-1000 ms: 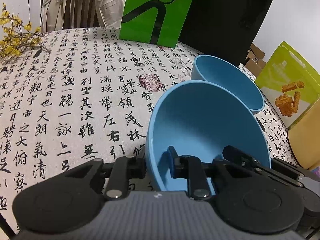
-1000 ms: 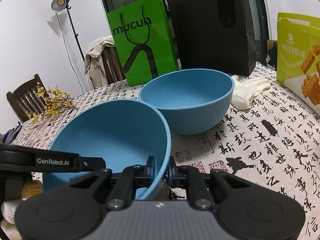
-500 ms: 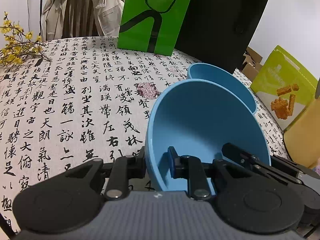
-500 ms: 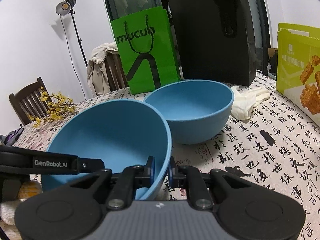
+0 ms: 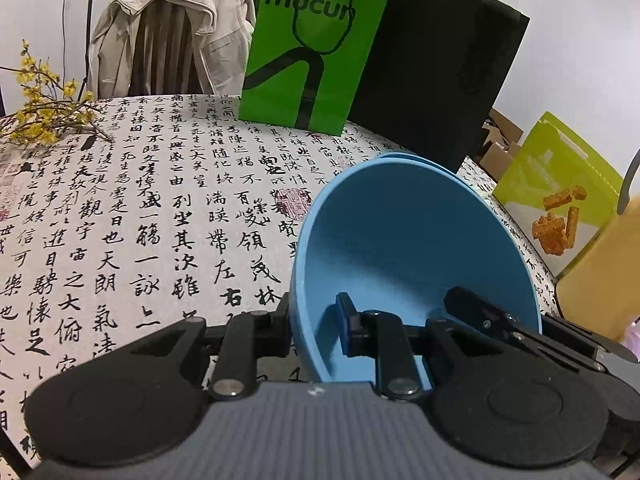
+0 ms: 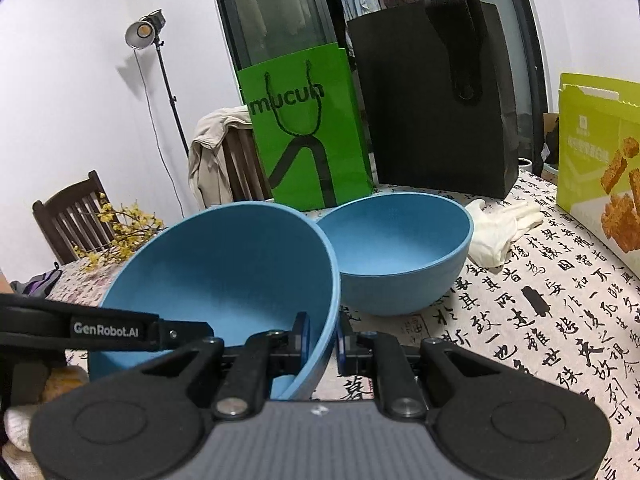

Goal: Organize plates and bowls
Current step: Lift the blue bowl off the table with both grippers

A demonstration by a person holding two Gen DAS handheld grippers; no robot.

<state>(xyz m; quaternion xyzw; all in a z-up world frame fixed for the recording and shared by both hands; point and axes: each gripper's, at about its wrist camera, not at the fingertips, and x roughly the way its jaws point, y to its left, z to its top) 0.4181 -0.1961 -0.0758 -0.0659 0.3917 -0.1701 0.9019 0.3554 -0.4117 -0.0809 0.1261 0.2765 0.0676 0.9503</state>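
I hold one blue bowl [image 5: 408, 240] [image 6: 224, 264] tilted above the table, gripped from both sides. My left gripper [image 5: 314, 320] is shut on its left rim, one finger inside the bowl and one outside. My right gripper [image 6: 322, 336] is shut on the opposite rim in the same way. In the right wrist view the left gripper's arm [image 6: 108, 330] crosses the bowl at the left. A second blue bowl [image 6: 400, 248] stands upright on the table just behind. In the left wrist view only a sliver of the second bowl's rim [image 5: 436, 164] shows.
The table wears a cloth [image 5: 120, 220] printed with black calligraphy. A green paper bag [image 6: 308, 140] and a black bag [image 6: 432, 100] stand at the back. A snack box [image 6: 600, 160] is at the right, with a white glove [image 6: 500, 228] beside the second bowl. Yellow flowers [image 5: 40, 112] lie far left.
Both grippers have risen a little with the bowl between them. In the left wrist view the held bowl now covers nearly all of the second bowl.
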